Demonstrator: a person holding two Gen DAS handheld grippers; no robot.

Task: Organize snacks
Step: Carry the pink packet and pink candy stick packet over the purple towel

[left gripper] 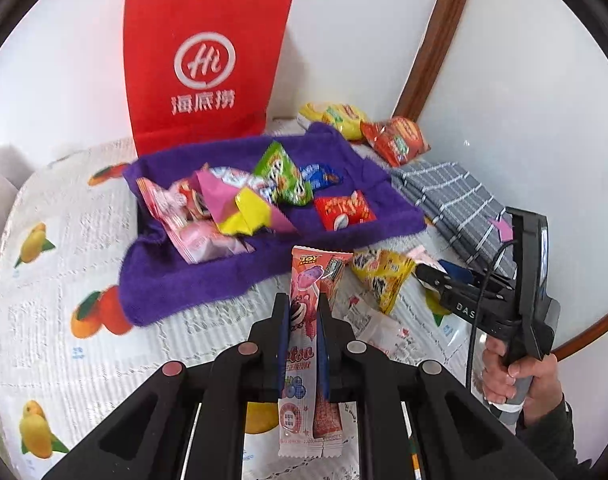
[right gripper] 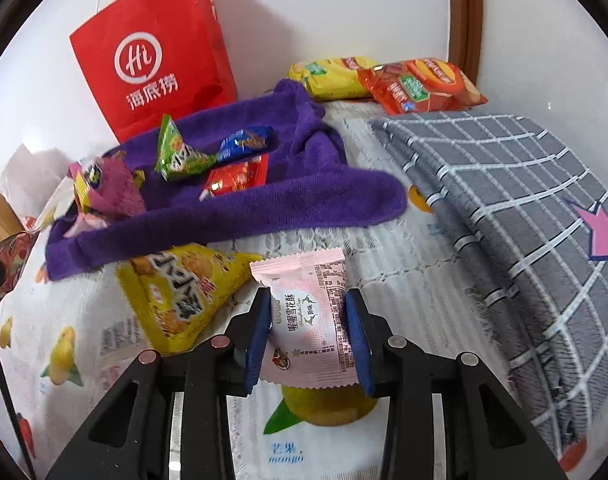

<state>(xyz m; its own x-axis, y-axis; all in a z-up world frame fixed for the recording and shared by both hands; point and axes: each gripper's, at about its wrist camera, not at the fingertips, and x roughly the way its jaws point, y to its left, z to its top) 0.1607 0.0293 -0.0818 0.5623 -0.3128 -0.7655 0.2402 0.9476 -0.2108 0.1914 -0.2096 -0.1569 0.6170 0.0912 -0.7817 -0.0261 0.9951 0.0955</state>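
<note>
Ahead and slightly left of my left gripper (left gripper: 302, 320) lies the purple towel (left gripper: 240, 272) holding sorted snacks; its jaws clamp a long pink candy packet (left gripper: 304, 344), long axis pointing toward the towel. My right gripper (right gripper: 309, 334) pinches a pink nougat packet (right gripper: 309, 320) farther back, so I judge the left nearer.

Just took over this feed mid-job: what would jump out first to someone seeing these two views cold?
The red paper bag standing against the wall at the back, and the purple towel in front of it, heaped with bright snack packets. Up close, each gripper is shut on a snack: the left gripper on a long pink lolly packet, the right gripper on a pale pink pastry packet. A grey checked cloth lies to the right.
</note>
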